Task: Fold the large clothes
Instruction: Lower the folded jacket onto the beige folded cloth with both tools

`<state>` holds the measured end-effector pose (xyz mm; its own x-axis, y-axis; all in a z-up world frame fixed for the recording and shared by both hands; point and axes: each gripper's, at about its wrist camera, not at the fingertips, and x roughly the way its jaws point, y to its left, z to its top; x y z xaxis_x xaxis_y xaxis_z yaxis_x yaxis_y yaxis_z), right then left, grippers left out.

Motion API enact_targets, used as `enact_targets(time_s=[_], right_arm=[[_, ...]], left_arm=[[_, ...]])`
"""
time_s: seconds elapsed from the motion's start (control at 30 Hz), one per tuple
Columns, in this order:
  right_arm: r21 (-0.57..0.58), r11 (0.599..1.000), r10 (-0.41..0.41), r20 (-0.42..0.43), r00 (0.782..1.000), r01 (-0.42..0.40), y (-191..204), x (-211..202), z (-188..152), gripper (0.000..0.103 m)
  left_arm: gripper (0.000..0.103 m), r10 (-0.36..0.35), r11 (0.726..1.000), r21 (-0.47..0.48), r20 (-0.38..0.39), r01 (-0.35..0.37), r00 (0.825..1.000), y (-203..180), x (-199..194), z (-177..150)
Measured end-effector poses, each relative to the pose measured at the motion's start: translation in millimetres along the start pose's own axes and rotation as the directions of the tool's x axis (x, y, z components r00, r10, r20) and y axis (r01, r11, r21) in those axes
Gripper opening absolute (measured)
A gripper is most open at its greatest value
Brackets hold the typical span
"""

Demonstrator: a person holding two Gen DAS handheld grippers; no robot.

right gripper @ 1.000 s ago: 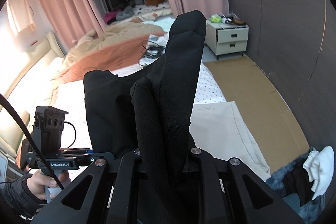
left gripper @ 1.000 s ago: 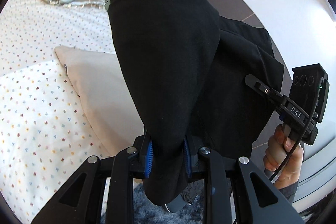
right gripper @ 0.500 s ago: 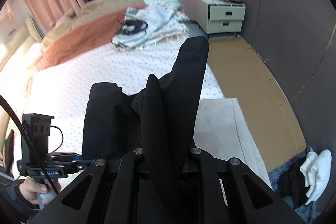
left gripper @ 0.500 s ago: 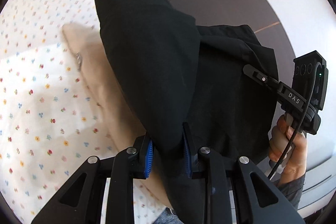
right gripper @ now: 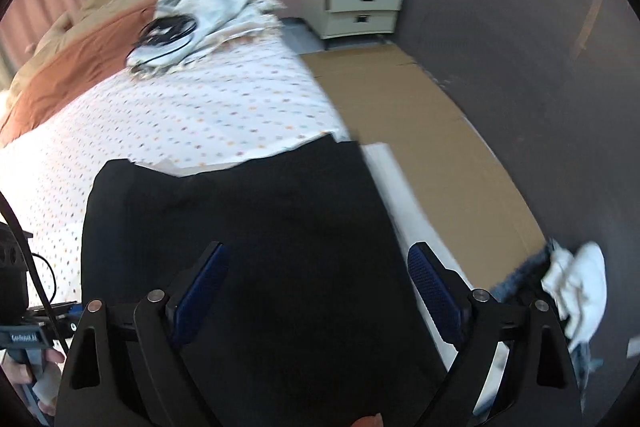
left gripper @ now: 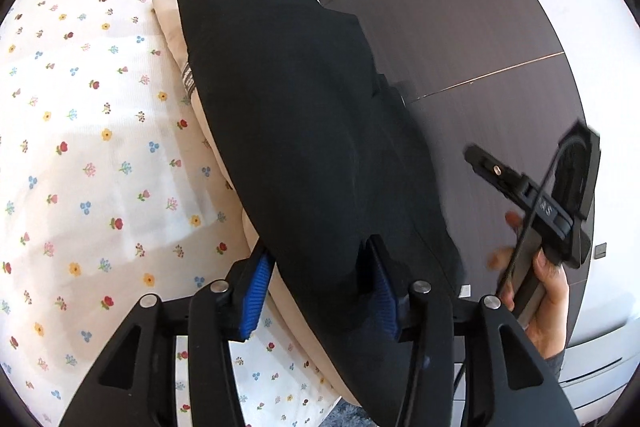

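Black garment (right gripper: pixel 256 227) flat atop folded beige cloth (left gripper: pixel 208 131), on flowered bedsheet (left gripper: pixel 80 107)

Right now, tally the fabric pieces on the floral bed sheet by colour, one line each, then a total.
Black: 1, the black garment, lying across the beige piece.
Beige: 1, the folded beige cloth under it.
White: 1, the crumpled white cloth with black cables on it.
Orange and tan: 1, the bedding at the far end.
Total: 4
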<state>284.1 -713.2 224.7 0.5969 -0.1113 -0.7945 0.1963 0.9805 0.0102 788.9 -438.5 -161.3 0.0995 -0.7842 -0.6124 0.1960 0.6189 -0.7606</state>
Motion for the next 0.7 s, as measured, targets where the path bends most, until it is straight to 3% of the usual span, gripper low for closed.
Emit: enact_targets(time_s=[0.17, 0.33, 0.53, 0.7], right_arm=[[0.155, 0.988, -0.01, 0.057, 0.998, 0.001, -34, -47, -51, 0.09], [0.249, 0.967, -0.064, 0.033, 0.997, 0.054, -59, -60, -107, 0.09], [0.398, 0.917, -0.042, -0.002, 0.999, 0.039, -85, -61, -149, 0.09], [0.462, 0.887, 0.036, -0.013, 0.999, -0.026, -90, -51, -157, 0.09]], left_arm=[[0.048, 0.013, 1.0, 0.02, 0.0, -0.013, 1.0, -11, -6, -15], [0.048, 0.044, 0.997, 0.054, 0.025, -0.045, 0.999, 3, -19, -26], [0.048, 0.059, 0.991, 0.117, 0.027, -0.062, 0.998, -17, -36, -47], [0.048, 0.062, 0.985, 0.159, 0.036, -0.067, 0.997, -21, -37, -52]])
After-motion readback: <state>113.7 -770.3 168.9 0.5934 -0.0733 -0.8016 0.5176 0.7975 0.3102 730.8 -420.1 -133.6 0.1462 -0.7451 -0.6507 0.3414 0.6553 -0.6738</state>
